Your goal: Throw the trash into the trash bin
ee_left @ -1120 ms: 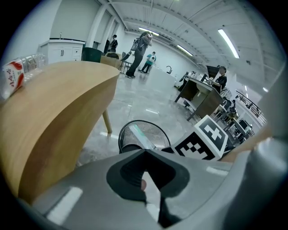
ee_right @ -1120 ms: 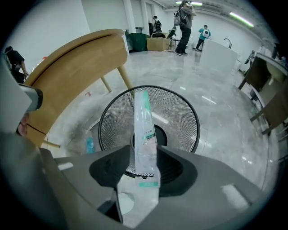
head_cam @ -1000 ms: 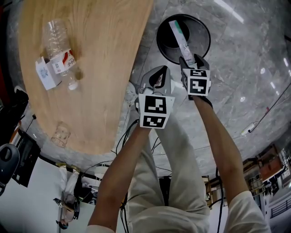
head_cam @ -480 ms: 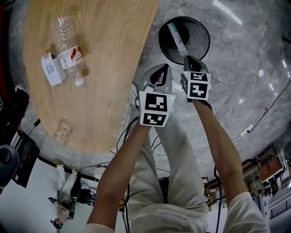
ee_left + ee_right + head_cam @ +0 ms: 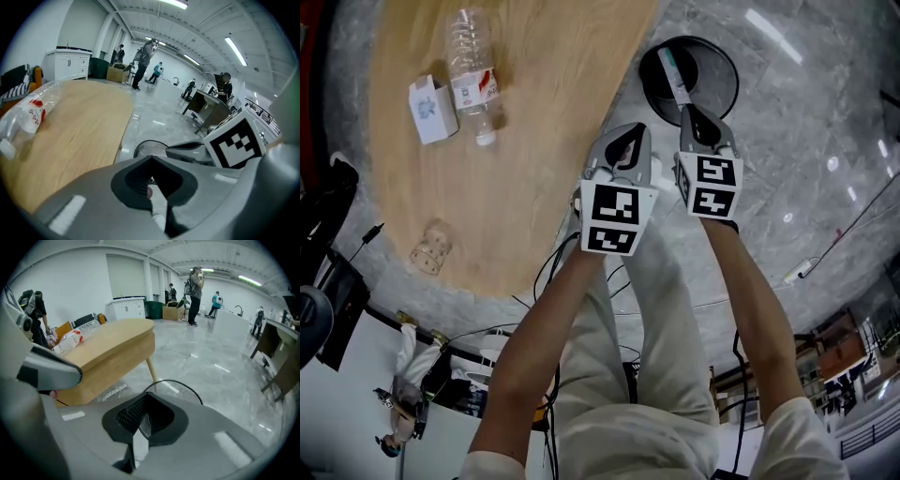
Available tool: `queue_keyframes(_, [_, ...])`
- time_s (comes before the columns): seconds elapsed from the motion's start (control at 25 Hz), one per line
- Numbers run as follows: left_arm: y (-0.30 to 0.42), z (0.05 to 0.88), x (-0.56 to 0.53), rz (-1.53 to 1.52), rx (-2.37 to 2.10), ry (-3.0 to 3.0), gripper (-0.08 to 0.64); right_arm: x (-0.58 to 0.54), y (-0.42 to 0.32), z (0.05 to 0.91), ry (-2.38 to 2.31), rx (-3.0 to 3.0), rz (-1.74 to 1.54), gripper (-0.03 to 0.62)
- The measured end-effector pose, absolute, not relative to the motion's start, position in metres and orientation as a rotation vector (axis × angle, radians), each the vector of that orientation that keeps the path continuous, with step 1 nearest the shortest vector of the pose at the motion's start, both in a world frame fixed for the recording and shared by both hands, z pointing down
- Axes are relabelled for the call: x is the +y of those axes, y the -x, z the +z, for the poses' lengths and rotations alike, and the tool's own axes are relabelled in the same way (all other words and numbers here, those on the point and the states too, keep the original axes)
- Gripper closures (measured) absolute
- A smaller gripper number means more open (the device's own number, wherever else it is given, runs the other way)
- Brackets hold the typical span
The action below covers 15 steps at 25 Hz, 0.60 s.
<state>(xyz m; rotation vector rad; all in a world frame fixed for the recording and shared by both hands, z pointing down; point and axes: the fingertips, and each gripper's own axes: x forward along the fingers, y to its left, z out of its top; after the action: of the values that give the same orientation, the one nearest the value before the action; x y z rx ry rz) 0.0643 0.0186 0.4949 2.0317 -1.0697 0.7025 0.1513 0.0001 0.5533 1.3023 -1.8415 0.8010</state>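
The round black trash bin [image 5: 712, 89] stands on the grey floor beside the wooden table [image 5: 544, 122]. A long white and green carton [image 5: 672, 75] sticks out over the bin's mouth, with my right gripper [image 5: 694, 114] shut on its near end; in the right gripper view the carton [image 5: 139, 439] shows edge-on between the jaws. My left gripper [image 5: 625, 133] hangs just left of it, off the table's edge, shut on a small white and pink scrap [image 5: 157, 206], most of it hidden. The bin's rim [image 5: 187, 387] lies right ahead.
On the table lie a clear plastic bottle [image 5: 471, 70] with a red and white label, a small white box [image 5: 431, 108] and a clear cup [image 5: 431, 248]. Cables [image 5: 553, 272] trail on the floor by my legs. Several people stand far across the hall [image 5: 196, 291].
The head view has swung, so the table's things sit further right and higher. Both grippers have edged up toward the bin, and the carton now reaches deeper over its mouth.
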Motion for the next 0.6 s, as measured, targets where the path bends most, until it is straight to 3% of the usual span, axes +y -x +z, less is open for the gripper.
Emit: queue_keyframes(0.6, [0.001, 0.419, 0.018, 0.61, -1.202, -2.012, 0.558, -0.002, -0.085, 0.452, -1.318, -1.96, 0.724, 0.565])
